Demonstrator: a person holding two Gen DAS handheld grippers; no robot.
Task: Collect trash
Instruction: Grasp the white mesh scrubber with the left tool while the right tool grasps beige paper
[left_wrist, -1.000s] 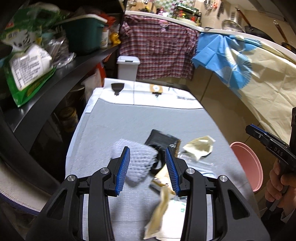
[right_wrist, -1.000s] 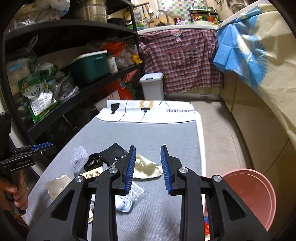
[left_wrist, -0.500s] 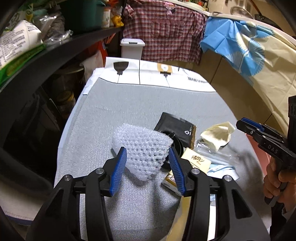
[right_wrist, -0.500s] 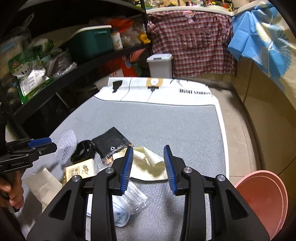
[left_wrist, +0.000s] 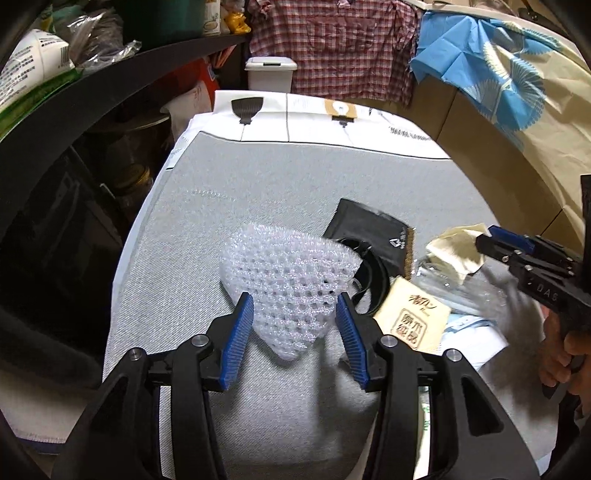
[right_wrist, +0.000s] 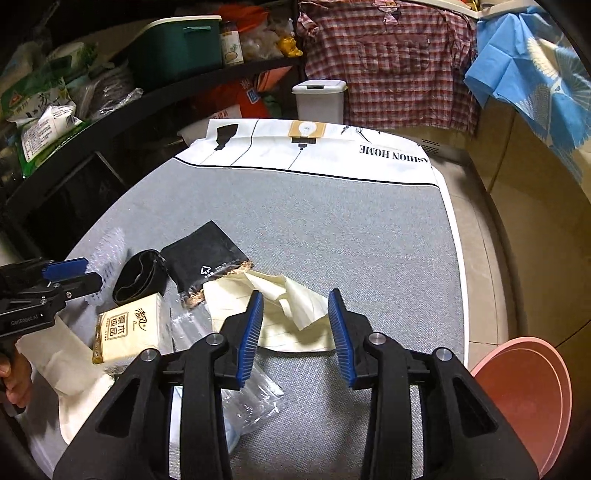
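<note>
Trash lies on a grey cloth-covered table (left_wrist: 295, 177). A white foam net (left_wrist: 288, 280) sits between the open fingers of my left gripper (left_wrist: 294, 306). To its right are a black band (left_wrist: 373, 269), a black pouch (left_wrist: 369, 229) and a tissue pack (left_wrist: 413, 317). In the right wrist view my right gripper (right_wrist: 295, 306) is open around a crumpled cream paper (right_wrist: 280, 310). The black pouch (right_wrist: 207, 254), tissue pack (right_wrist: 129, 332) and a clear plastic wrapper (right_wrist: 255, 402) lie to its left.
A pink basin (right_wrist: 524, 398) stands on the floor at the table's right edge. A dark shelf (right_wrist: 110, 103) full of bags and a green box runs along the left. A white lidded bin (right_wrist: 319, 99) stands beyond the far end.
Both grippers moved forward and down. The foam net now lies between my left fingers and the cream paper between my right fingers. Both stay open.
</note>
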